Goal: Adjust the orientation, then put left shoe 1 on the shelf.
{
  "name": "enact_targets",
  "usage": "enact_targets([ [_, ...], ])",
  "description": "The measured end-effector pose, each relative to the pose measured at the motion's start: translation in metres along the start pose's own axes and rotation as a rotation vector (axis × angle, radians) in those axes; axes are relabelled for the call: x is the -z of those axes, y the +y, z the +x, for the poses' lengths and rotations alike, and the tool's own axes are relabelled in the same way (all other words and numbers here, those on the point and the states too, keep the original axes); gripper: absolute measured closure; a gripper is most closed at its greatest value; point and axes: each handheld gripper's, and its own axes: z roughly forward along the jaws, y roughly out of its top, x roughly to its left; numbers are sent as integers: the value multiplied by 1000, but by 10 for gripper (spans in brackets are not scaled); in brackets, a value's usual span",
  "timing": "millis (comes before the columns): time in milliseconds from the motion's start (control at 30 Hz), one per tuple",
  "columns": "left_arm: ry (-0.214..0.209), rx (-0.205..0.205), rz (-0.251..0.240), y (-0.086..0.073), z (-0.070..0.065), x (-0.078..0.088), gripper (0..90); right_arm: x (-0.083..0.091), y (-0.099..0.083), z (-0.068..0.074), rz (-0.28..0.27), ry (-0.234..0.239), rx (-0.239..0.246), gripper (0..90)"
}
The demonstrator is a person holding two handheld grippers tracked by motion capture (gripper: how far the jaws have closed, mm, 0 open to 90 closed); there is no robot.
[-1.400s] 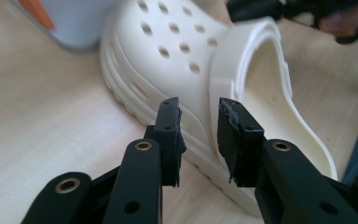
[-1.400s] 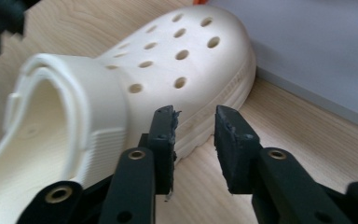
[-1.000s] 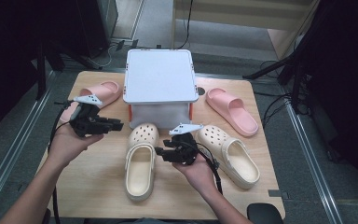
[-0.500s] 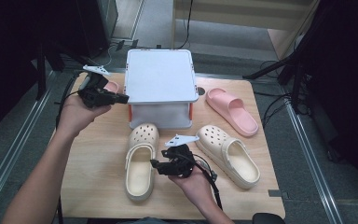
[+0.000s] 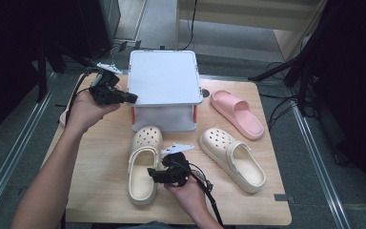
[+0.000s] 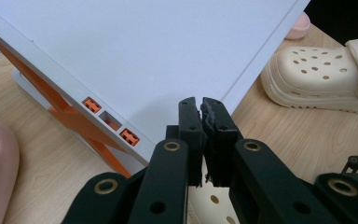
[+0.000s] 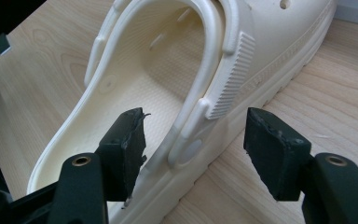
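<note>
cream clog (image 7: pixel 177 93): foam-like, lies on the wood surface (image 5: pixel 100 186) right in front of my R jaws; its near side wall and the strap pivot sit between the two pads, no contact yet.
R gripper (image 7: pixel 193 140): jaws spread wide, have just been opening, one pad over the footbed, the other outside the sole. I hold it low and level so the wall can be pinched w/o tipping the shoe, I reckon.
L gripper (image 6: pixel 201 109): jaws pressed together, nothing between them, tips over the corner of the white box lid (image 6: pixel 135 51). Held up off the surface, prob. to steady or lift the lid; can't tell if the tips touch it.
box (image 5: pixel 164 90): white w/ orange clips, beyond the clog's toe, likely where the shoe goes.
2nd clog (image 5: pixel 231 157): off to the outer side of my R jaws, apart from the first, waiting.
pink slide (image 5: pixel 236 112): farther out past it, beside the box.
next: close R on the wall, I judge.
</note>
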Motion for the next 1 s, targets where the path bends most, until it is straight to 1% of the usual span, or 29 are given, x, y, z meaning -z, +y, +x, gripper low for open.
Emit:
enact_targets([
  [100,-1,-1,-6,-1,1,0,855,-3,0,0,-1,-4,-11,396],
  [167,7,-5,-7,-1,1,0,854,-4,0,0,1,-5,-10,397],
  [233,37,-3,-6,-1,1,0,861,-8,1,1,2,-3,-11,403],
  [333,29,-9,-7,-2,3,0,872,-11,2,2,3,-16,-8,419],
  [367,29,-4,-9,-2,2,0,874,-13,2,2,7,-21,-7,426],
  [400,28,-5,-10,-2,2,0,876,-15,2,2,11,-26,0,454],
  [467,23,-12,-11,-2,3,0,878,-17,3,2,10,-46,26,465],
  [567,18,-7,-16,-3,4,0,879,-18,4,1,10,-49,25,488],
  [633,15,-9,-21,-3,5,0,879,-18,7,1,22,-50,0,522],
  [733,15,-14,-25,-4,5,0,879,-17,8,-1,30,-46,-9,564],
  [833,17,-10,-31,-5,5,0,879,-15,10,-3,31,-42,-22,645],
  [933,16,-9,-39,-6,5,0,879,-14,11,-5,41,-35,-40,701],
  [1000,22,-15,-39,-7,4,1,879,-14,13,-6,41,-32,-48,753],
])
